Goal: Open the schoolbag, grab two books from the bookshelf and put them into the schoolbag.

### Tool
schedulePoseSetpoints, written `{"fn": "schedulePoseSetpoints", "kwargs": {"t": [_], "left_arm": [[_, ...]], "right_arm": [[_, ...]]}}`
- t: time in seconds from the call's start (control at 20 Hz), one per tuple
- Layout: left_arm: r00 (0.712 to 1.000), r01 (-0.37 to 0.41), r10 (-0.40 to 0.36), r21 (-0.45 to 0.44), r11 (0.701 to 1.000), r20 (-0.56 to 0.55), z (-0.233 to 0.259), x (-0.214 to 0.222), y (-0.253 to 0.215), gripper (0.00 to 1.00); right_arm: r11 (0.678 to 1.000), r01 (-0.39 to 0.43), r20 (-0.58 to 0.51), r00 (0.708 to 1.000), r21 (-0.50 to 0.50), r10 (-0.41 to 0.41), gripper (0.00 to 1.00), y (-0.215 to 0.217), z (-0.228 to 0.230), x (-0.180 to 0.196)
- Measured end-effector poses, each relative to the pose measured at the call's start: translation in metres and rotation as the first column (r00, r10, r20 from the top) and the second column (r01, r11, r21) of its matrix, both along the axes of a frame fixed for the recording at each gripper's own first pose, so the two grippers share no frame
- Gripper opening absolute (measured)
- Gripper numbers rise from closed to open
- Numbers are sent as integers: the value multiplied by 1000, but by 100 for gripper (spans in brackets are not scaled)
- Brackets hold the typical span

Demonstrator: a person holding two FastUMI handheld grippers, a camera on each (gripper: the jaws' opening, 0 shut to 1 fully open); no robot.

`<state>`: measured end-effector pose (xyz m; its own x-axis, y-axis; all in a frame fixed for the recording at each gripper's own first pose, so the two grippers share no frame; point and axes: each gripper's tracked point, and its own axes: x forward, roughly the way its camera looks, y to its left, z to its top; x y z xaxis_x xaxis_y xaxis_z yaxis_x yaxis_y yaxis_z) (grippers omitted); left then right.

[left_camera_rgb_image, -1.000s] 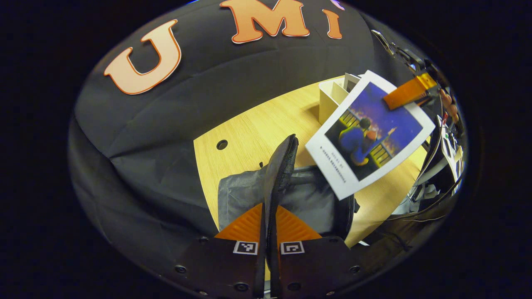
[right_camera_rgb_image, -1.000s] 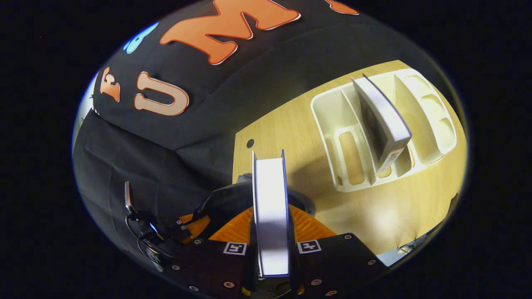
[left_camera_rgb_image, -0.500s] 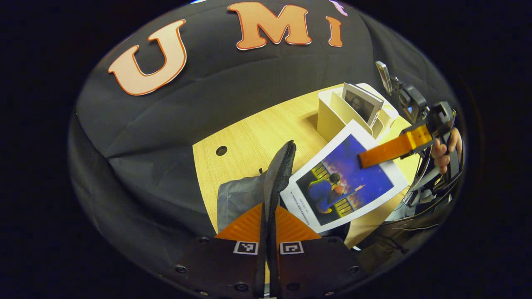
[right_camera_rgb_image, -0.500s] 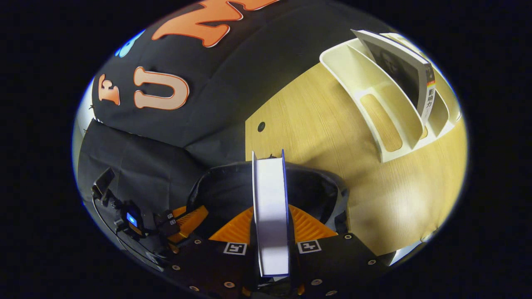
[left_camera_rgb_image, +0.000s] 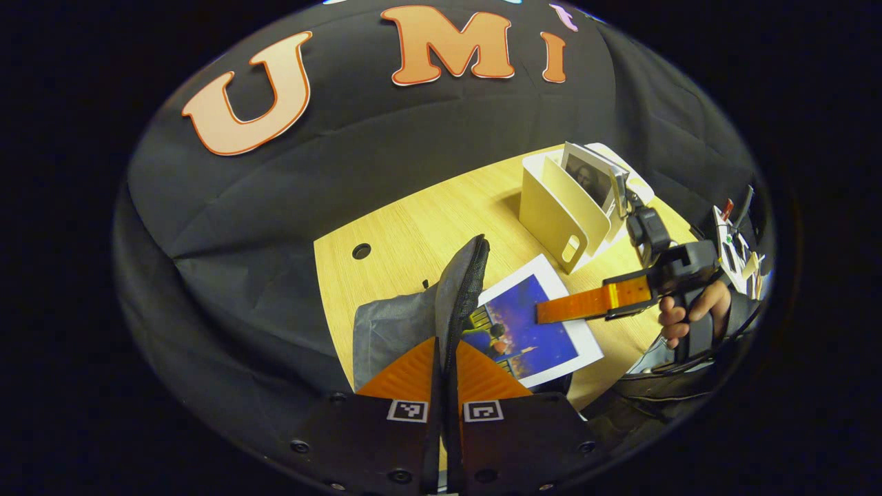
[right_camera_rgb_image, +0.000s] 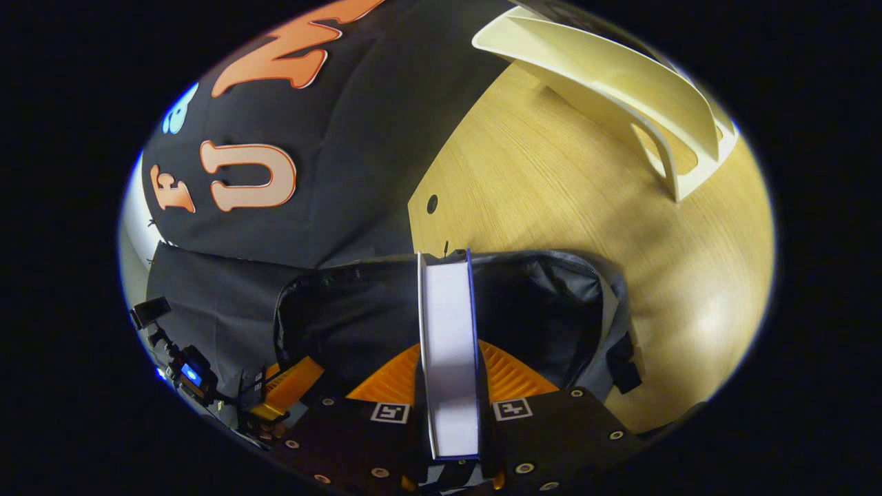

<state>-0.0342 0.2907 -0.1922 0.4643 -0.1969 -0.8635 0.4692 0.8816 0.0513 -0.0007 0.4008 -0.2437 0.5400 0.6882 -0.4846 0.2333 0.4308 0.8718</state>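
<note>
Left gripper (left_camera_rgb_image: 446,358) is clamped tight on the schoolbag (right_camera_rgb_image: 544,310) rim, keeping it open. Right gripper (right_camera_rgb_image: 449,386) pinches a book (right_camera_rgb_image: 448,344), halfway into the schoolbag's mouth; the bookshelf (left_camera_rgb_image: 555,210) stands beyond the schoolbag.

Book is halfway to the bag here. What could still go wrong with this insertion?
The left claw pinches only the schoolbag flap's edge; if it slips, the mouth may close on the book.

The right claw grips the book by one end, so it could pivot and catch the bag's rim.

The second book leans in the bookshelf and might tip when grabbed.
</note>
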Motion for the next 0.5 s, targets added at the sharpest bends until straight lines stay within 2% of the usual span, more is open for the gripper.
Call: {"fn": "schedulePoseSetpoints", "kwargs": {"t": [0.15,0.45,0.5], "left_arm": [[1000,6,-6,-4,1000,7,3,-3,-5,5],[1000,-6,6,-9,1000,10,4,-10,-3,5],[1000,-11,11,-10,1000,11,4,-11,-2,5]], "right_arm": [[999,39,9,999,12,-39,29,21,-15,5],[999,32,2,999,15,-32,30,51,-29,13],[1000,24,-6,1000,1,-24,42,52,-30,11]]}}
